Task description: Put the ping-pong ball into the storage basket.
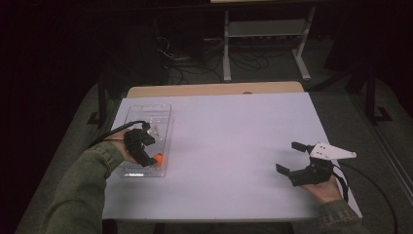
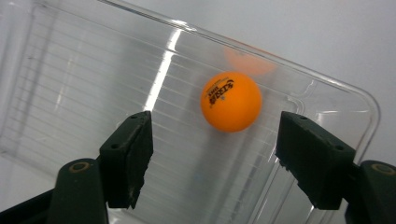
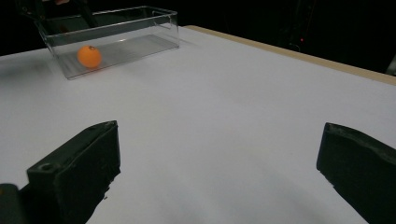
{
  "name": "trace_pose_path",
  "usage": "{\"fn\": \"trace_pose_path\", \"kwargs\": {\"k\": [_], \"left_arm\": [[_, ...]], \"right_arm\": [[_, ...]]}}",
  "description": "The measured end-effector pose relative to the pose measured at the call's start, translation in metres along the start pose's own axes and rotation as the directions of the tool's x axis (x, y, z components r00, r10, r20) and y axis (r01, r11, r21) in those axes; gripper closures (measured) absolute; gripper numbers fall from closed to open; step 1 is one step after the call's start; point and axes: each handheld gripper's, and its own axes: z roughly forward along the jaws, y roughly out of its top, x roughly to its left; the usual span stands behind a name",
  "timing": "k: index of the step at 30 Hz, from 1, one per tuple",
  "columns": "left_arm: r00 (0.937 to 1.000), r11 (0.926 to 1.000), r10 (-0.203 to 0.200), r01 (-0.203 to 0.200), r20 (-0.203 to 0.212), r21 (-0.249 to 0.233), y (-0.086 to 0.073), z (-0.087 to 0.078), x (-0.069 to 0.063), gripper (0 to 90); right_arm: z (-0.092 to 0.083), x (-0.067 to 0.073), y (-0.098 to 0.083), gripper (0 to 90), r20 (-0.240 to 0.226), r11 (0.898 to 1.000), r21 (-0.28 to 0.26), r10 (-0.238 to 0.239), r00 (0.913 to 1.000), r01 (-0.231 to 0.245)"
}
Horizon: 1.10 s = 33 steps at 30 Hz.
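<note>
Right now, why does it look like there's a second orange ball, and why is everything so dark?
Left gripper view: the ball mirrors faintly in the clear box wall, with a bright glare streak. High view: light falls on the table, the room behind stays dark.

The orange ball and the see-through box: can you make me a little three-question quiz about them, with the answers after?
1. True or false: the orange ball lies inside the clear box.
2. Pick one. The left gripper has its fingers: A) squeezed on the ball, B) apart with the ball loose beyond them, C) pressed shut together.
3. Fill in: the right gripper is open above the ____ table.

Key
1. True. The ball rests on the box floor near one end wall.
2. B. No finger touches the ball.
3. White. Nothing sits between its fingers.
</note>
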Motion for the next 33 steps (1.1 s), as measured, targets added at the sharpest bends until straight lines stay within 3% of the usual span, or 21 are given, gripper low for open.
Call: {"fn": "trace_pose_path", "kwargs": {"k": [6,18,22,28,33], "left_arm": [[0.9996,0.9998,-0.017,0.017,-0.023,-0.009,0.003,-0.008,0.0,16.6],[0.9987,0.9985,-0.044,0.043,-0.027,-0.032,0.003,-0.017,0.0,0.1],[0.9984,0.9977,-0.044,0.042,-0.036,-0.053,0.002,-0.02,-0.002,0.0],[0.9977,0.9914,-0.051,0.045,-0.044,-0.123,-0.001,-0.028,-0.007,0.0],[0.9982,0.9888,-0.047,0.041,-0.037,-0.144,-0.004,-0.031,-0.011,0.0]], "right_arm": [[-0.001,0.0,0.0,0.0,-0.001,1.0,-0.005,0.004,1.0,-0.004],[-0.001,0.001,0.0,0.0,-0.002,1.0,-0.005,0.003,1.0,-0.003],[-0.001,0.001,0.0,0.0,-0.002,1.0,-0.006,0.004,1.0,-0.004],[-0.001,0.001,0.001,0.0,-0.002,1.0,-0.009,0.003,1.0,-0.003],[-0.001,0.001,0.001,0.0,-0.002,1.0,-0.009,0.002,1.0,-0.002]]}}
